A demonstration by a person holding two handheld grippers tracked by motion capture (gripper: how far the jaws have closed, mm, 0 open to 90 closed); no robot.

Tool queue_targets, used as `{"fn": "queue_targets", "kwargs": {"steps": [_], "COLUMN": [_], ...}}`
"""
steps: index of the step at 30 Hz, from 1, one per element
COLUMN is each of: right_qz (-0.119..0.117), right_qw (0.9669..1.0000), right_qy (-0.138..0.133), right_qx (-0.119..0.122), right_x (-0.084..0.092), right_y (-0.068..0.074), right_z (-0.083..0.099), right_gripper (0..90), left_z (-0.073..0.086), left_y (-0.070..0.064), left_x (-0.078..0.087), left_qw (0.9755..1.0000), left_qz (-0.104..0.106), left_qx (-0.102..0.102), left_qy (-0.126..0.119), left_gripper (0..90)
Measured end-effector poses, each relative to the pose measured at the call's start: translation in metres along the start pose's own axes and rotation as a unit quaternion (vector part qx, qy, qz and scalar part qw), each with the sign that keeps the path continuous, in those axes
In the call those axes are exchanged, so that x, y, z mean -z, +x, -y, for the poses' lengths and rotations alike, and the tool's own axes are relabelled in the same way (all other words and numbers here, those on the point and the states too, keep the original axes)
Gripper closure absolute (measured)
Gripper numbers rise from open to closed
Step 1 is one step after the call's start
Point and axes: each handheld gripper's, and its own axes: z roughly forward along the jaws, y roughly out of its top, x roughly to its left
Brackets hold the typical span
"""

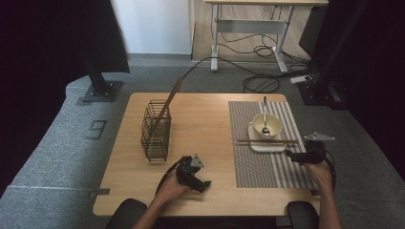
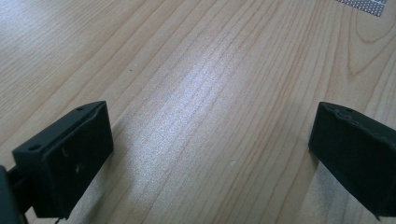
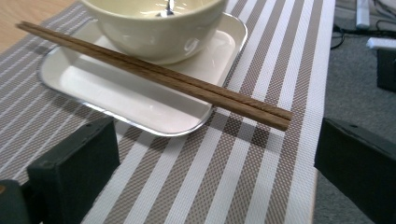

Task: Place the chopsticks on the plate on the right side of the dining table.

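Two wooden chopsticks (image 3: 154, 74) lie side by side across the tray (image 3: 116, 100), under the bowl (image 3: 154, 28) on the striped woven mat (image 3: 224, 177). The right hand-held gripper (image 3: 215, 158) stands wide and empty just short of their tips; setting them down looks finished, so backing away seems next. The left hand-held gripper (image 2: 210, 149), also wide, rests over bare tabletop (image 2: 187, 70).

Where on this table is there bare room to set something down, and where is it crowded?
Bare wood lies between the wire basket and the striped placemat, ahead of the open left gripper. The placemat's near half is also free. Its far half is crowded: bowl with spoon on a tray, chopsticks across it, the open right gripper beside.
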Motion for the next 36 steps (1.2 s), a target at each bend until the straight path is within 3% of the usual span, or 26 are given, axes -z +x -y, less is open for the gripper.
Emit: {"fn": "queue_targets", "kwargs": {"steps": [5, 12, 17, 22, 26, 32, 36], "right_qz": [-0.009, -0.015, -0.047, -0.083, -0.1, -0.121, -0.114], "right_qw": [0.9999, 0.9998, 0.9985, 0.9951, 0.9917, 0.9878, 0.987], "right_qy": [-0.008, 0.005, 0.006, 0.009, 0.029, 0.05, 0.06], "right_qx": [0.007, 0.015, 0.028, 0.053, 0.076, 0.084, 0.097], "right_x": [0.025, 0.049, 0.054, 0.042, 0.021, -0.013, -0.03], "right_y": [0.012, 0.034, 0.062, 0.093, 0.118, 0.136, 0.141], "right_z": [-0.004, -0.009, -0.012, -0.019, -0.019, -0.011, -0.002], "right_gripper": [0.0, 0.0, 0.0, 0.0, 0.0, 0.0, 0.0], "left_z": [0.0, 0.0, 0.0, 0.0, 0.0, 0.0, 0.0], "left_y": [0.0, 0.0, 0.0, 0.0, 0.0, 0.0, 0.0], "left_x": [0.0, 0.0, 0.0, 0.0, 0.0, 0.0, 0.0], "left_qw": [1.0, 1.0, 1.0, 1.0, 1.0, 1.0, 1.0], "left_qz": [0.0, 0.0, 0.0, 0.0, 0.0, 0.0, 0.0], "left_qx": [0.0, -0.001, -0.001, -0.001, 0.0, 0.0, 0.0], "left_qy": [0.0, 0.0, 0.0, 0.0, 0.0, 0.0, 0.0], "left_gripper": [0.0, 0.0, 0.0, 0.0, 0.0, 0.0, 0.0]}}
